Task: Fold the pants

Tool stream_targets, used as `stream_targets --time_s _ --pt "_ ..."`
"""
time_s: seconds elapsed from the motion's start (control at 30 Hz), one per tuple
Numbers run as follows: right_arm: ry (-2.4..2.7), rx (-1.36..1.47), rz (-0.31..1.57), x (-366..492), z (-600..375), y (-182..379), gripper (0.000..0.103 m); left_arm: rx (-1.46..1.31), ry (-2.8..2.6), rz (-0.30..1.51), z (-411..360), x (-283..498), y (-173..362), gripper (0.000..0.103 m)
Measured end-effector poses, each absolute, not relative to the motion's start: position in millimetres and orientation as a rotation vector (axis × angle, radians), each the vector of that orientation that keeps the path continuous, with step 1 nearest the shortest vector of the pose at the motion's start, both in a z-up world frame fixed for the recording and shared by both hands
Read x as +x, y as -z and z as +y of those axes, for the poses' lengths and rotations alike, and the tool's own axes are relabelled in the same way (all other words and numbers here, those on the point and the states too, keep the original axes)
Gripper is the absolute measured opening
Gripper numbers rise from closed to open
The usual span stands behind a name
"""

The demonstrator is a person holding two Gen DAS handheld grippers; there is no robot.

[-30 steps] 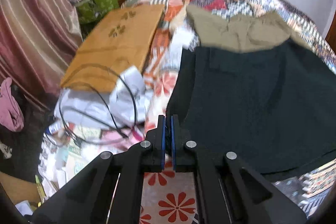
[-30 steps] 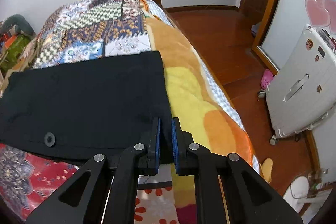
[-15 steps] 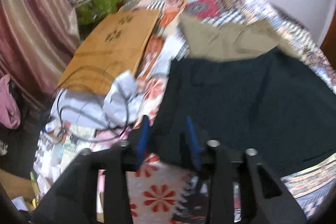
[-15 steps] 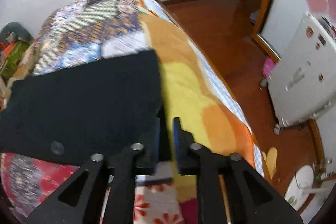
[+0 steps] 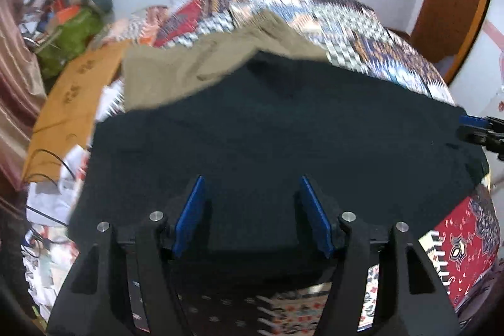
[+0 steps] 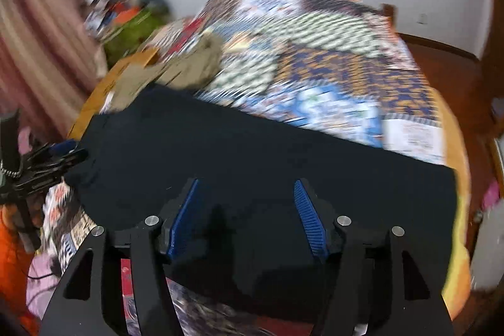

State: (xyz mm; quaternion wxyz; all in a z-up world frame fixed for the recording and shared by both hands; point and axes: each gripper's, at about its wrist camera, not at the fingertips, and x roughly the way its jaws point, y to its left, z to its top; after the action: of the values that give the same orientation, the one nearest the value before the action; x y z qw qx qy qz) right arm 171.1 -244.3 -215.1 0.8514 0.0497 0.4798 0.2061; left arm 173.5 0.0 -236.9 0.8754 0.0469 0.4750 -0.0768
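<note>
Cardboard and a tan garment lie at the left; dark pants lie flat across the patterned bedspread, apparently folded once. Left gripper and right gripper hover above, jaws opening, nothing grasped; further folds likely remain
</note>
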Motion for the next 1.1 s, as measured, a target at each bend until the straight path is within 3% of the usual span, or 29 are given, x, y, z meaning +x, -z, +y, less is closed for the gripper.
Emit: stream_targets --time_s 0.27,0.57,0.9,1.1 --pt "-0.476 0.059 1.080 153.0 -229.7 233.9 0.061 0.133 0.140 0.984 -2.4 145.1 247.9 0.068" --pt "-0.466 0.096 1.078 138.4 -239.3 229.7 0.061 0.109 0.117 0.974 -1.8 126.2 246.3 0.068" --pt "-0.317 0.179 0.989 116.3 -295.2 202.2 0.061 0.142 0.156 0.919 -19.2 135.4 210.5 0.068" --pt "-0.192 0.250 0.975 93.9 -342.8 197.1 0.062 0.171 0.223 0.863 -54.3 156.1 189.7 0.074"
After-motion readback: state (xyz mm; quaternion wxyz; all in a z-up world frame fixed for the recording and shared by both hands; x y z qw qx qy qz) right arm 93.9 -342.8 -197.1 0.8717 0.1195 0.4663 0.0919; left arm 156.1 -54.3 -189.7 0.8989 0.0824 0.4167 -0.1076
